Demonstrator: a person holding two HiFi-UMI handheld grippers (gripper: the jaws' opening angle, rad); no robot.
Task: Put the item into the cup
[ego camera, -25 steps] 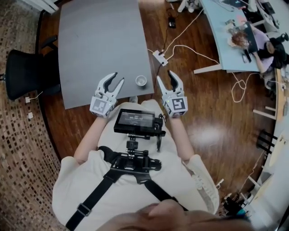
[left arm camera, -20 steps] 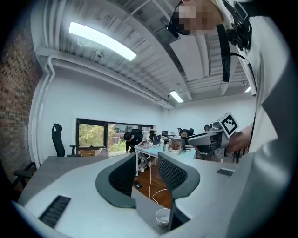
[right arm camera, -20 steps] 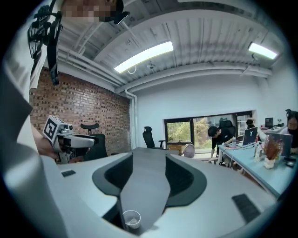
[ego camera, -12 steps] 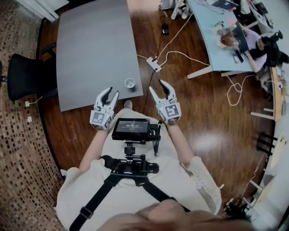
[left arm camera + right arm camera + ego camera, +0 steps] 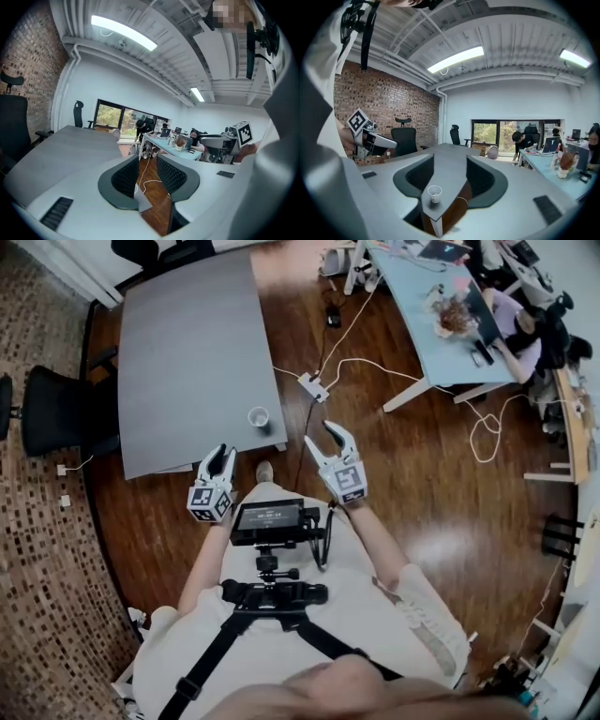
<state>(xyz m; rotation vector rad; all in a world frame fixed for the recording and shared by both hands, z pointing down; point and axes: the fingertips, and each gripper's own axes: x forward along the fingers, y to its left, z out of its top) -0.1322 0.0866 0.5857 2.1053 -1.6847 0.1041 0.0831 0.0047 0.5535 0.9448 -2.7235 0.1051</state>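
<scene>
The cup [image 5: 259,417] stands upright near the table's [image 5: 187,343] corner. Nothing loose shows to go in it, and its inside I can't make out. Both grippers hang off the table, empty: right gripper [image 5: 321,435] fingers apart, left gripper [image 5: 221,454] fingers just closing partway on nothing. Any reach should come over the rim, not nudge it.

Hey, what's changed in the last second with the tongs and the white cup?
The left tongs and right tongs drew back from the grey table toward the person's body. The left tongs have just been closing partway, nothing between them. The right tongs stay open and empty. The small white paper cup sits unmoved near the table's corner.
</scene>
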